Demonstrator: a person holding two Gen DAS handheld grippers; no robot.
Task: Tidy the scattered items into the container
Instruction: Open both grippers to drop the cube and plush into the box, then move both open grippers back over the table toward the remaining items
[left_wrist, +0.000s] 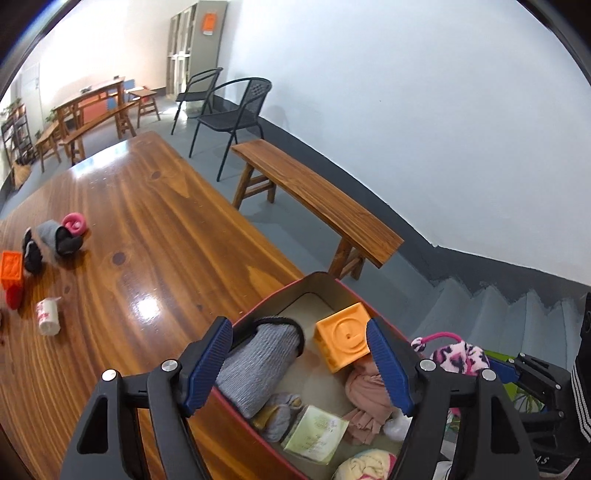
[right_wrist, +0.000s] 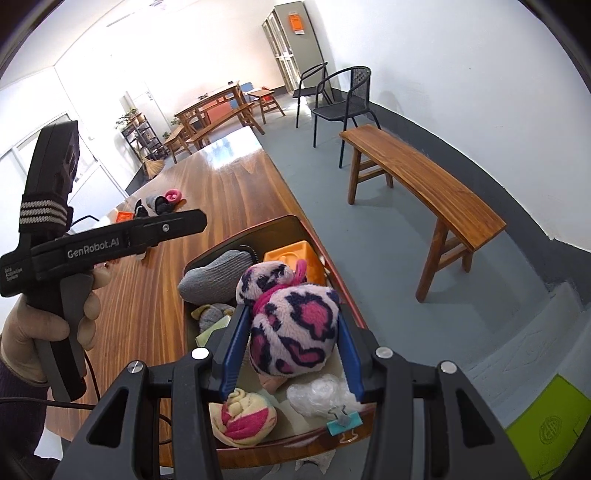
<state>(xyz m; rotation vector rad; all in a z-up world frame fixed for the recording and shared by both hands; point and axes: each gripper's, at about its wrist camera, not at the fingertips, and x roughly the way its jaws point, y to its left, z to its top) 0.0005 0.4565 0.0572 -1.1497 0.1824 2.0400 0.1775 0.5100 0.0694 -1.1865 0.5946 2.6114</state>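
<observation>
1. Left gripper (left_wrist: 299, 349) hangs over the container (left_wrist: 321, 278), jaws spread, nothing gripped; the grey sock roll (left_wrist: 258, 365) and orange cube (left_wrist: 341, 341) lie in the box under the gap, pads clear of both
2. Right gripper (right_wrist: 291, 332) is clamped on a pink leopard-print plush (right_wrist: 295, 328), blue pads pressed on both flanks, held over the box; a pink cord loop sits at the plush's top
3. Container: red-rimmed box at the wooden table's (left_wrist: 147, 229) near corner. Inside, left view: folded pale-green leaflet (left_wrist: 314, 434) with print too small to read, beige-pink cloth (left_wrist: 369, 402), grey-yellow sock (left_wrist: 279, 413), cream-pink rolled cloth (left_wrist: 365, 463), clear plastic wad (left_wrist: 397, 424)
4. Right view adds a teal binder clip (right_wrist: 341, 421) on the box's near rim
5. Scattered items on the table, well apart from the box: white roll with red print, unreadable (left_wrist: 48, 314); orange block (left_wrist: 11, 267) just beside a red thing cut by the frame edge; grey-black socks (left_wrist: 51, 240) touching a pink ring (left_wrist: 75, 221)
6. Readable writing: "GenRobot.AI" on the left gripper body in the right view (right_wrist: 92, 243), held by a gloved hand (right_wrist: 48, 328); small text beside it reads roughly "Data Acquisition System"
7. Orange notice on the far cabinet (right_wrist: 295, 18), text illegible; green mat with round emblem (right_wrist: 550, 430) on the floor, unreadable
</observation>
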